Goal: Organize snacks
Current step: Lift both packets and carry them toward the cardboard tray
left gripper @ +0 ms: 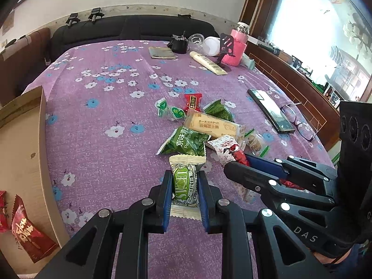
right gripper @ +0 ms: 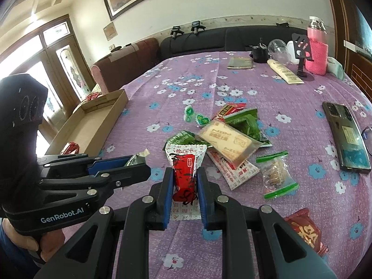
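Note:
My left gripper [left gripper: 185,178] is shut on a green-and-white snack packet [left gripper: 186,181], held above the purple cloth. My right gripper [right gripper: 185,176] is shut on a red-and-white snack packet [right gripper: 184,174]; it shows at the right of the left wrist view [left gripper: 239,162]. The left gripper shows at the left of the right wrist view [right gripper: 139,165]. A pile of snacks [left gripper: 204,125] lies just ahead: green pea packets, a yellow biscuit pack [right gripper: 226,139], a red candy [left gripper: 192,102]. A cardboard box [right gripper: 93,121] stands at the left with red packets [left gripper: 30,234] in it.
A phone [right gripper: 346,137] and glasses [left gripper: 300,121] lie at the right. A pink bottle [right gripper: 316,48], a phone stand, a tube [left gripper: 209,62], a booklet and cups stand at the far end. A red packet [right gripper: 307,232] lies near right. A dark sofa is behind the table.

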A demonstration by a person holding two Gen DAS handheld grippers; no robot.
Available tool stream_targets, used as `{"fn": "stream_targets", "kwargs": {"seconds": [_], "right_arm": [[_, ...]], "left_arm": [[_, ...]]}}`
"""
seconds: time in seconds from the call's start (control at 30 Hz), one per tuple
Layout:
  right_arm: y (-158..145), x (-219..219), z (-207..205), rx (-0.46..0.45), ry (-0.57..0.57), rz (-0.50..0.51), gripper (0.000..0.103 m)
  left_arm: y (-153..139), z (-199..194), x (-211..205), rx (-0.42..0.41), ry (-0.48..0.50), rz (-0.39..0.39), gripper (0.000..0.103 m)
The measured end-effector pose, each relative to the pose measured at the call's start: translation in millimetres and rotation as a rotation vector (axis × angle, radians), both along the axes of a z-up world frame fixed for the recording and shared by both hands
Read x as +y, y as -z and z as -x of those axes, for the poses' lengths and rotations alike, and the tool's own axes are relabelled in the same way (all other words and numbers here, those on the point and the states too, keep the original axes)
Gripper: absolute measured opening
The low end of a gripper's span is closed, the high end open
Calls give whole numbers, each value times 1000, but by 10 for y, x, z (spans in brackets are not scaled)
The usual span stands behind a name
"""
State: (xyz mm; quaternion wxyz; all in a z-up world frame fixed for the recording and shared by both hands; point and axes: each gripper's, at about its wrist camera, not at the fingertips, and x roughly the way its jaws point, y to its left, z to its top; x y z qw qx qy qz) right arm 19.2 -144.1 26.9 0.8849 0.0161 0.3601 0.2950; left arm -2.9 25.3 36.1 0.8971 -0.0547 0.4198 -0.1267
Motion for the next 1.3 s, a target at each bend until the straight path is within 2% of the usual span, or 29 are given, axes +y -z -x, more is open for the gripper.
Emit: {"fn": "stream_targets", "kwargs": {"seconds": [0.53, 0.8, 1.13, 1.3], "right_arm": [[-66, 64, 71, -40, -56, -29, 19], [-86, 86, 72, -5, -52, -60, 19], [-211, 413, 219, 21, -116, -82, 19], [-284, 617, 275, 39, -158, -97, 19]], "left_arm": [[-97, 69, 186, -23, -36, 23, 21], [-225, 172, 374, -62, -63, 52, 21], [-331, 294, 803, -98, -134, 100, 21], [-362, 376, 1112, -121, -200, 112, 21]]}}
